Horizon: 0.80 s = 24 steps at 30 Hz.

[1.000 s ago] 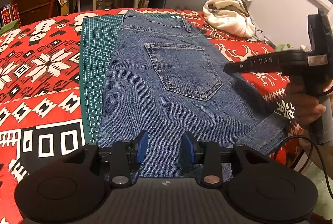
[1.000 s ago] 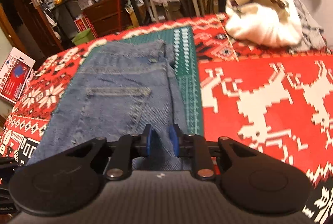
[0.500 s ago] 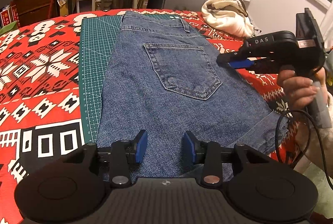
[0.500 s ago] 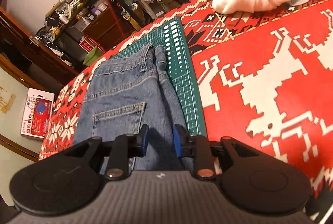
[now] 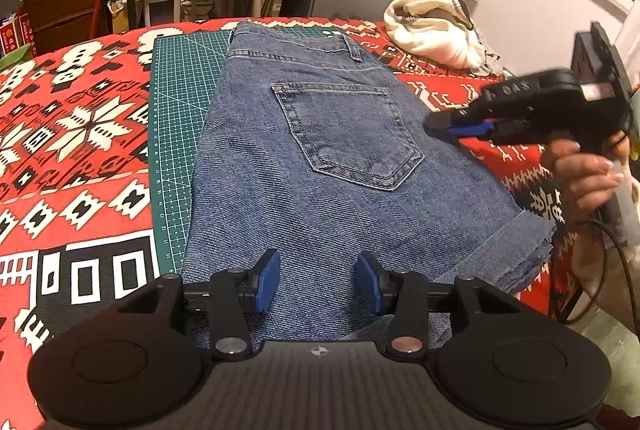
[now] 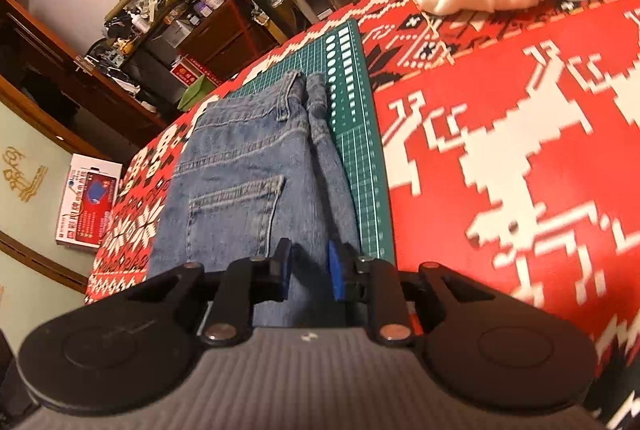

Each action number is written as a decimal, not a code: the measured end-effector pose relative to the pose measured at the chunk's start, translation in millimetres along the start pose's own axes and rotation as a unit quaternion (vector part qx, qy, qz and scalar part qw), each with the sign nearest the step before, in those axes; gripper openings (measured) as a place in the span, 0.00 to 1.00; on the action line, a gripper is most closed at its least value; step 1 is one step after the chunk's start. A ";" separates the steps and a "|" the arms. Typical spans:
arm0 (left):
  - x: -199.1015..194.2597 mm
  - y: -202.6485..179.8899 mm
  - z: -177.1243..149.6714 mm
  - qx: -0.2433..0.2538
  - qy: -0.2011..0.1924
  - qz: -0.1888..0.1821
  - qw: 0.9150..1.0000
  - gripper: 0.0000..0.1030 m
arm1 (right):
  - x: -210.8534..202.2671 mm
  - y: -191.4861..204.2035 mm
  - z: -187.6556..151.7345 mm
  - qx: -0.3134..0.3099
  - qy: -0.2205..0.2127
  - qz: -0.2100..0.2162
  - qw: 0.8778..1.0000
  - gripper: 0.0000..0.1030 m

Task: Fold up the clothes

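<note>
Folded blue denim jeans lie on green cutting mat; left gripper wide apart, right gripper part-open, both empty.

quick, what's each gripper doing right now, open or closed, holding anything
Left gripper: open, empty, over the jeans.
Right gripper: open, holding nothing.

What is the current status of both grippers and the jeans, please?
Left gripper jaws open, low over jeans. Right gripper jaws apart, empty, above jeans' edge. Jeans folded flat on cutting mat. Nothing in the way.
</note>
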State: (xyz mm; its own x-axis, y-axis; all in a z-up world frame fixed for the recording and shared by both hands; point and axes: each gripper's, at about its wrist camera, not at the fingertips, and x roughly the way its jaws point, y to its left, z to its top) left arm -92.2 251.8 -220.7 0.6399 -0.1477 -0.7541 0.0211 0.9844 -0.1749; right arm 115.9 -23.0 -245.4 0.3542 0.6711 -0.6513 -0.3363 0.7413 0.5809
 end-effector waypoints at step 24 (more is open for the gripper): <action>-8.8 10.9 9.4 -0.048 -0.002 -0.021 0.999 0.22 | -36.7 76.9 -35.7 -0.174 -0.045 -0.113 0.977 0.04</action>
State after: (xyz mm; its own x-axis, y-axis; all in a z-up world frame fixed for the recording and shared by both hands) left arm -90.3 264.7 -210.0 0.6435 -0.1872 -0.7422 -0.0258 0.9638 -0.2654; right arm 45.9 8.9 -194.2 0.5239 0.5016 -0.6884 -0.5124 0.8312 0.2158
